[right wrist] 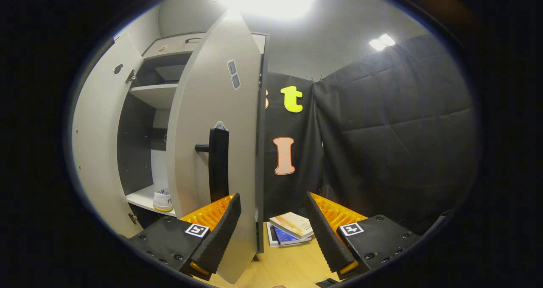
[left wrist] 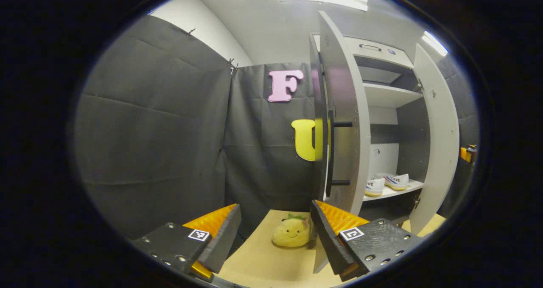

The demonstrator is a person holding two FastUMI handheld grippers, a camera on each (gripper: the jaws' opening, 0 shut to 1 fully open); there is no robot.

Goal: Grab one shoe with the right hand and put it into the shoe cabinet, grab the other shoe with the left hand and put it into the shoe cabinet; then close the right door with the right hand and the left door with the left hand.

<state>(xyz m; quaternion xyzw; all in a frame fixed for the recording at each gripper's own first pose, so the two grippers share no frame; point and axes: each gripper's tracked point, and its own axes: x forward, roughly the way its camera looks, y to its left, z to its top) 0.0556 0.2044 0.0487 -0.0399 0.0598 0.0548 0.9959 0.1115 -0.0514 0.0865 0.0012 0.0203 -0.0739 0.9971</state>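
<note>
A: Left gripper view?
B: The left gripper (left wrist: 275, 233) had its fingers spread, gripping nothing, near the left door (left wrist: 344, 122). Both shoes (left wrist: 386, 183) sat on the shoe cabinet's (left wrist: 388, 95) lower shelf.
A: Right gripper view?
B: The right gripper (right wrist: 273, 233) was spread too, straddling the right door's (right wrist: 212, 122) edge; one shoe (right wrist: 163, 200) showed inside.

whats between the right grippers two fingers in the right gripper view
In the right gripper view, the grey cabinet door's free edge stands in the open right gripper; behind lies a stack of books on the wooden floor.
</note>
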